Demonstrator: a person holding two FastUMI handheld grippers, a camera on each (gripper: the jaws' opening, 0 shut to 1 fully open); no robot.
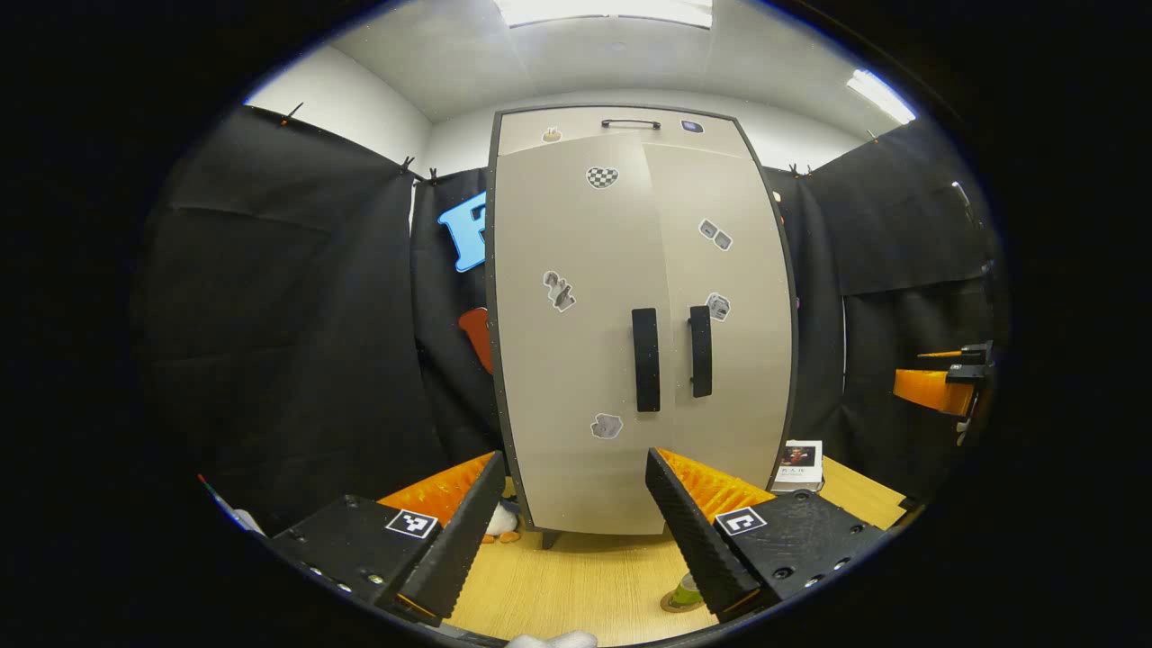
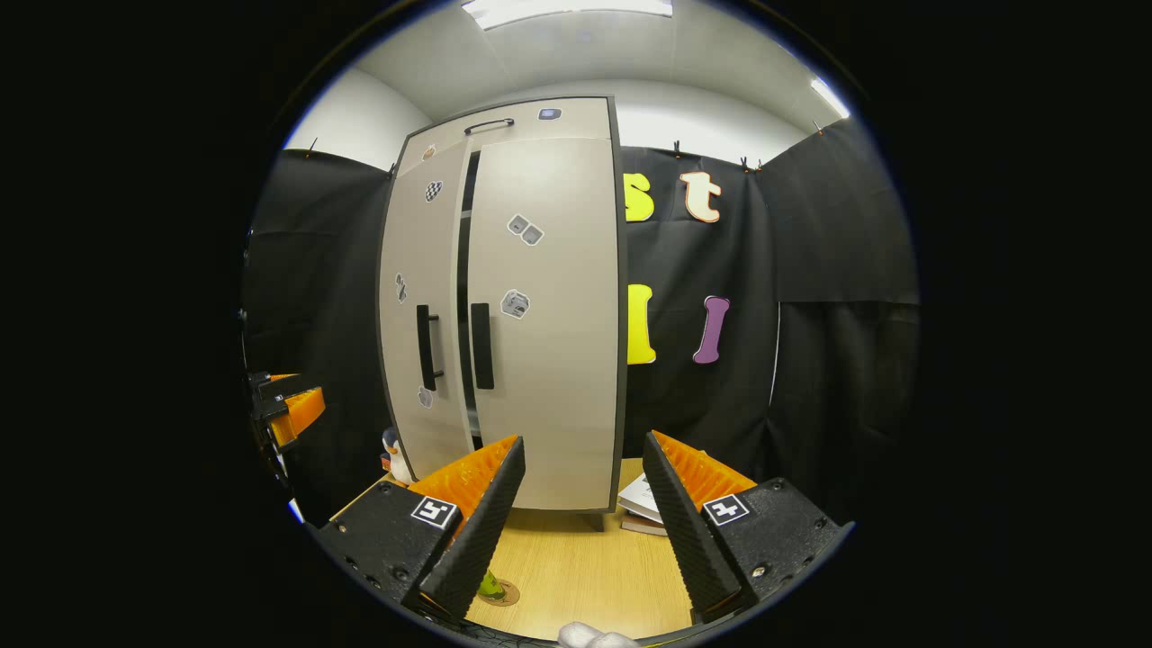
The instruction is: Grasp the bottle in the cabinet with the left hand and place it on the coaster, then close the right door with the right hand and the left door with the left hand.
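Standing ahead of left gripper [image 1: 565, 513]: cabinet [image 1: 630, 360].

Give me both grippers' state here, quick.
Left gripper: open, holding nothing, facing the cabinet.
Right gripper: open, holding nothing, also facing the cabinet.

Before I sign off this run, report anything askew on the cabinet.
A dark gap runs between the doors of the cabinet in the right gripper view; the left door seems slightly ajar, not flush with the right door.
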